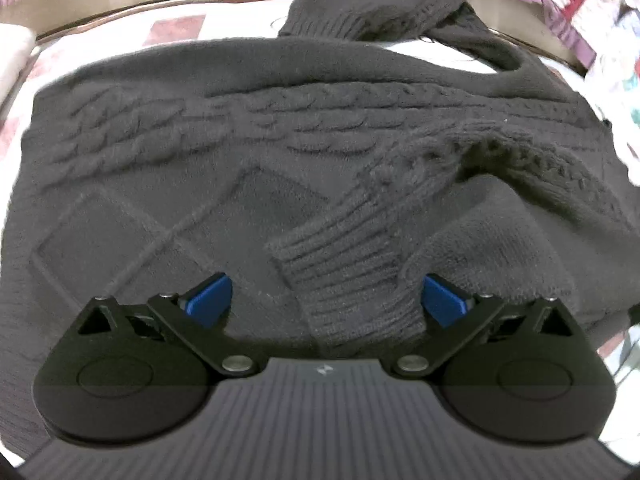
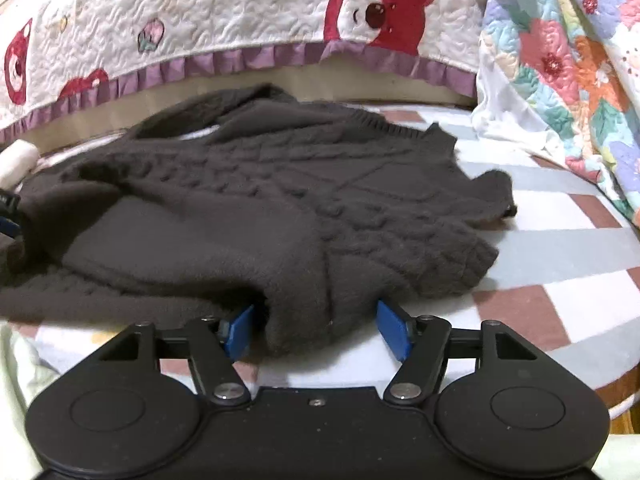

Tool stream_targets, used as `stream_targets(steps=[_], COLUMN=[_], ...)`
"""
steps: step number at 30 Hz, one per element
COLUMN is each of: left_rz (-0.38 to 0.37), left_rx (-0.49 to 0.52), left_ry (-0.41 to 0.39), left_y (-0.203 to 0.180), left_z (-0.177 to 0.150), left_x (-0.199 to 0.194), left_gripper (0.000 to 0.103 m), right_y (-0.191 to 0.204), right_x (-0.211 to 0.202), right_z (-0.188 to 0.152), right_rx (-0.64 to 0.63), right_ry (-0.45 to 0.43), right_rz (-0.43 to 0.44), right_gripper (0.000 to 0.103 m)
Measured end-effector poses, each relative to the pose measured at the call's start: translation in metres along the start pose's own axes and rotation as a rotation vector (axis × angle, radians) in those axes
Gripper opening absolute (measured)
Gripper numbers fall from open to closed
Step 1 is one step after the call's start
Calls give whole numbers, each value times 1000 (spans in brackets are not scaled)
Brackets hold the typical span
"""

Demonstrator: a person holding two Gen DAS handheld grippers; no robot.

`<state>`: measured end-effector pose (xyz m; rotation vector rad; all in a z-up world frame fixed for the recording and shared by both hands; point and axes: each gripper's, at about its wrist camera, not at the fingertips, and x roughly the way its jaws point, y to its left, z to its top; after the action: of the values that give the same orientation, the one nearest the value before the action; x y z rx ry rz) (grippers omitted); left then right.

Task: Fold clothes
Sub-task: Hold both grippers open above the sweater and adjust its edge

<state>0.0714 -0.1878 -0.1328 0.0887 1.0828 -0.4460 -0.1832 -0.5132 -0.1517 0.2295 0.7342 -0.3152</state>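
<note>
A dark brown cable-knit sweater (image 1: 224, 168) lies spread over a checked cloth on the table. In the left wrist view one sleeve is folded across the body, and its ribbed cuff (image 1: 348, 276) reaches between the blue pads of my left gripper (image 1: 326, 300), which stands open around it. In the right wrist view the sweater (image 2: 240, 208) fills the middle, and a bunched edge of it (image 2: 304, 312) sits between the open fingers of my right gripper (image 2: 316, 330). The pads do not press the fabric.
The checked cloth (image 2: 540, 264) in white, grey and brown covers the table. A quilt with red bears (image 2: 240, 20) hangs behind it, and a flowered quilt (image 2: 568, 64) is at the right. A white roll (image 2: 16, 160) lies at the far left.
</note>
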Motion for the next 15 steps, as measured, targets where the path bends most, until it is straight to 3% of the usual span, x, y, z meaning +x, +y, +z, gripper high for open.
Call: stream_targets(steps=[2, 3, 5, 6, 9, 12, 14, 15], left_rz=[1, 2, 19, 20, 132, 168, 149, 188], left_rx=[63, 106, 174, 187, 253, 213, 107, 51], left_ry=[-7, -9, 5, 4, -102, -252, -332, -331], left_y=[-6, -11, -19, -21, -22, -9, 11, 20], left_z=[0, 1, 7, 12, 28, 45, 52, 53], left_x=[-2, -4, -10, -14, -36, -59, -61, -55], left_gripper=[80, 52, 31, 15, 14, 15, 26, 44], right_y=[0, 0, 0, 0, 1, 1, 1, 2], right_x=[0, 0, -1, -1, 0, 1, 2, 3], right_z=[-1, -1, -2, -3, -4, -4, -4, -4], right_rx=[-1, -1, -1, -2, -4, -9, -13, -15], right_ry=[-5, -8, -13, -16, -19, -9, -3, 0], right_rz=[9, 13, 22, 26, 36, 37, 38, 39], right_gripper=[71, 71, 69, 68, 68, 69, 69, 69])
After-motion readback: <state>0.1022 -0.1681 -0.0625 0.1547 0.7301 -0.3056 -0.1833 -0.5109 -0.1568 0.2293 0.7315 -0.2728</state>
